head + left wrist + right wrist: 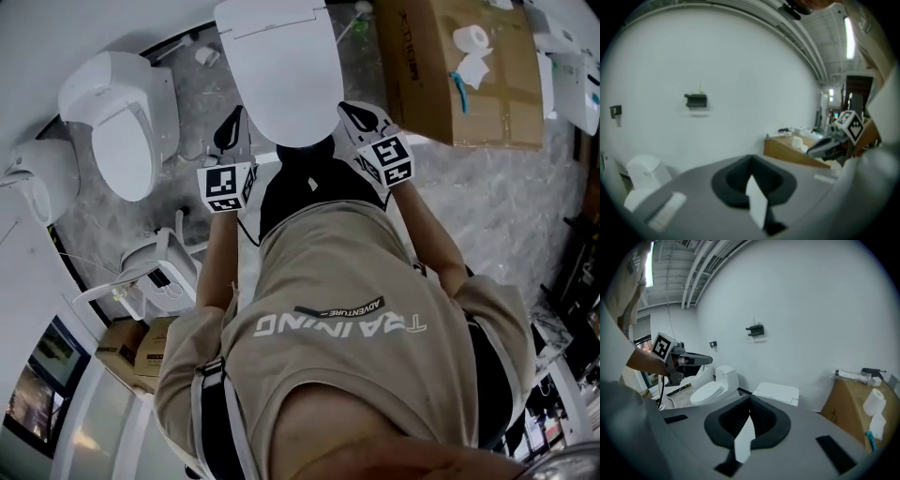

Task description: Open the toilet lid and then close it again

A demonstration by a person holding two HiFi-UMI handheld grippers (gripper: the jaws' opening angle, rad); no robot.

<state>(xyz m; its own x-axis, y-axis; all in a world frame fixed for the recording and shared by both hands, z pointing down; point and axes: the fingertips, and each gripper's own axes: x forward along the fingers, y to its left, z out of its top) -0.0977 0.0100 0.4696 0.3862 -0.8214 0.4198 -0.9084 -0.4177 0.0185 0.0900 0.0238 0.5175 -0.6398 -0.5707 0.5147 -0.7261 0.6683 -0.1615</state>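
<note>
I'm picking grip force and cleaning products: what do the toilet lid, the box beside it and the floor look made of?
Toilet lid: probably smooth white plastic, judging by its thin moulded shape and soft sheen. Ceramic can't be ruled out.
Box: brown cardboard, matt, with visible flap seams.
Floor: grey veined stone or marble-look tile, slightly glossy. I cannot tell which.

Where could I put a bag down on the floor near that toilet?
The widest bare floor lies right of the person, below the cardboard box. A narrower strip of it runs between the middle toilet and the left toilet. Lower left is crowded with small boxes and a white stand.
</note>
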